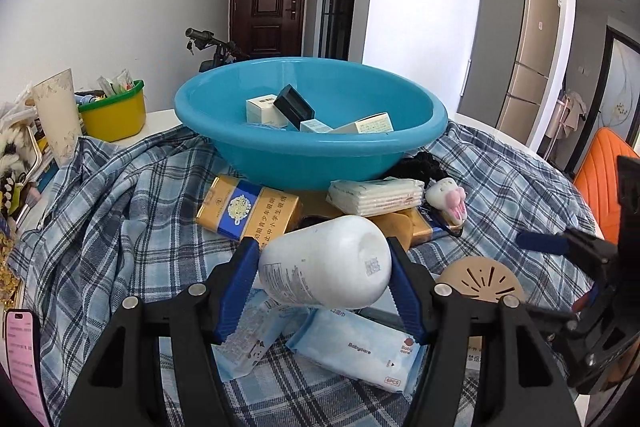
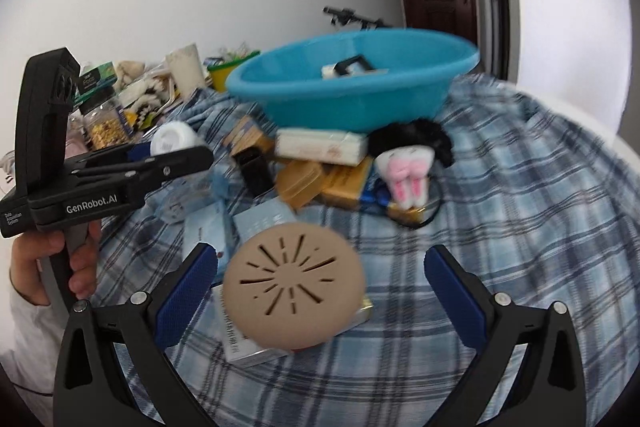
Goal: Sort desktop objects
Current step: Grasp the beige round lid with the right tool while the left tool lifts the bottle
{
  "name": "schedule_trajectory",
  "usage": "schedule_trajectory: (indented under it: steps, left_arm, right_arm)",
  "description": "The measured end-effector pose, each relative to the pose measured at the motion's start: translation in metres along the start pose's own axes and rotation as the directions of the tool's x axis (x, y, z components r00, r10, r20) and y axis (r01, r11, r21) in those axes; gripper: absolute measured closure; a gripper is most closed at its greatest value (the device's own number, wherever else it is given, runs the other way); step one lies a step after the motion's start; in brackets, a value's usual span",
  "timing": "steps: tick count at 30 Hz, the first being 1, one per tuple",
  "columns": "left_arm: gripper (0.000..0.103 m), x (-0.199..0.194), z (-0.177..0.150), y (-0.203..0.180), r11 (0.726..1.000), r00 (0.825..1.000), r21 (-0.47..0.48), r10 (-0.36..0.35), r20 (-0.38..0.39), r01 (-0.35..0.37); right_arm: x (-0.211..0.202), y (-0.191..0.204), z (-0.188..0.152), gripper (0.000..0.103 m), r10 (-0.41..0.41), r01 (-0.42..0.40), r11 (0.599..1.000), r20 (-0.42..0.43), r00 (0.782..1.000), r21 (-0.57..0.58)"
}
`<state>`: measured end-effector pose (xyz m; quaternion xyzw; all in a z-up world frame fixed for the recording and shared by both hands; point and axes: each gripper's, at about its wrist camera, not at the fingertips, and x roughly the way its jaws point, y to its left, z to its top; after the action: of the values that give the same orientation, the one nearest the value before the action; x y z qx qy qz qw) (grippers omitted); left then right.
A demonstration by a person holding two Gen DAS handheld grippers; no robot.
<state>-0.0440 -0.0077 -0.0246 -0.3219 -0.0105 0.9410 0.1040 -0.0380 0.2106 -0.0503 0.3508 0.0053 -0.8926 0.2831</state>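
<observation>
My left gripper (image 1: pixel 325 267) is shut on a white plastic bottle (image 1: pixel 326 261), which lies sideways between the blue pads, lifted a little above the plaid cloth. The same bottle (image 2: pixel 174 138) shows in the right wrist view at the left gripper's (image 2: pixel 160 157) tip. My right gripper (image 2: pixel 320 291) stands open over the cloth, with a round tan slotted lid (image 2: pixel 294 281) between its fingers, nearer the left finger, untouched. Behind stands a blue basin (image 1: pixel 312 147) holding several small boxes (image 1: pixel 280 111).
Before the basin lie a gold cigarette carton (image 1: pixel 248 207), a tissue pack (image 1: pixel 374 195), a plush toy (image 1: pixel 448 199) and wipe packs (image 1: pixel 356 351). A yellow-green bin (image 1: pixel 114 113) and a paper cup (image 1: pixel 58 115) stand at the left. An orange chair (image 1: pixel 600 183) is at the right.
</observation>
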Motion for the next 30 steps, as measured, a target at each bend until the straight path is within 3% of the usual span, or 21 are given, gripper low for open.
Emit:
schedule_trajectory:
  steps: [7, 18, 20, 22, 30]
  left_arm:
    - [0.038, -0.008, -0.003, 0.006, 1.000, 1.000, -0.022, -0.019, 0.020, 0.020]
    - [0.038, -0.022, 0.001, 0.017, 0.997, 0.997, -0.060, -0.051, 0.063, 0.055]
    - [0.038, -0.023, 0.002, 0.016, 0.996, 0.996, -0.060, -0.054, 0.066, 0.058]
    - [0.038, -0.024, 0.003, 0.016, 0.996, 0.996, -0.061, -0.055, 0.069, 0.060]
    - [0.038, -0.029, 0.006, 0.013, 0.997, 0.995, -0.057, -0.055, 0.079, 0.059]
  right_arm:
    - [0.024, 0.014, -0.003, 0.000, -0.013, 0.009, 0.999, -0.096, 0.995, -0.040]
    - [0.033, 0.023, -0.003, 0.001, -0.084, 0.068, 0.991, -0.135, 0.987, -0.115]
    - [0.033, 0.023, -0.002, 0.015, -0.087, 0.072, 0.990, -0.126, 0.988, -0.117]
    - [0.032, 0.021, -0.003, 0.022, -0.067, 0.052, 0.992, -0.124, 0.990, -0.115]
    - [0.018, 0.023, 0.000, 0.024, -0.070, 0.060, 0.990, -0.075, 0.995, -0.131]
